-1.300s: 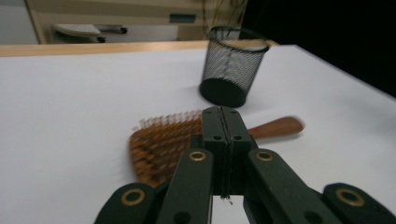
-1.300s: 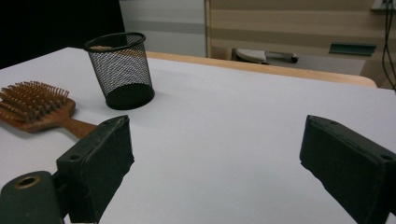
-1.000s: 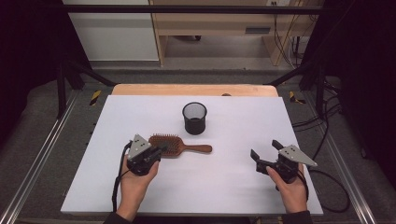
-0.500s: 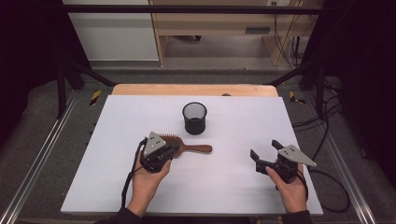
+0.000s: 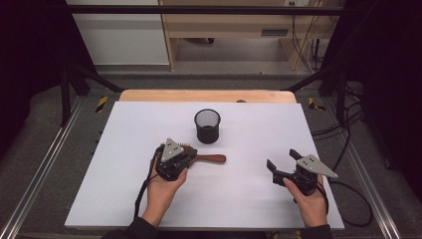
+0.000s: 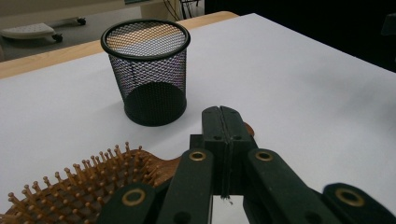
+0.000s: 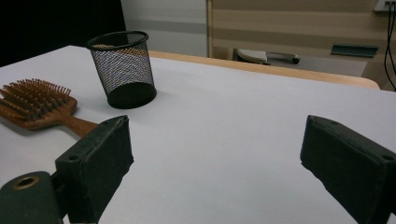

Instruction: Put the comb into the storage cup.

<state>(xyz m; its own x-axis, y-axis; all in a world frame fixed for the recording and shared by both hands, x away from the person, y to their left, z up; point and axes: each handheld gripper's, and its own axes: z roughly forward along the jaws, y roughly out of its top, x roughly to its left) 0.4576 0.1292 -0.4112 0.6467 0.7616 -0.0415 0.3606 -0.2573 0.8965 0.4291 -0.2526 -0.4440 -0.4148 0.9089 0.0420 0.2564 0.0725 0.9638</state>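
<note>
Left hand-held gripper sits clenched over my hairbrush mid-worktop, apparently pinching nothing; lifting now could leave it behind. Mesh cup stands toward the far edge. Right hand-held gripper idles released.

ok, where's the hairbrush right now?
In the high view the wooden hairbrush lies flat near the table's middle, just in front of the black mesh cup, its head under the left hand-held gripper and its handle pointing right.
</note>
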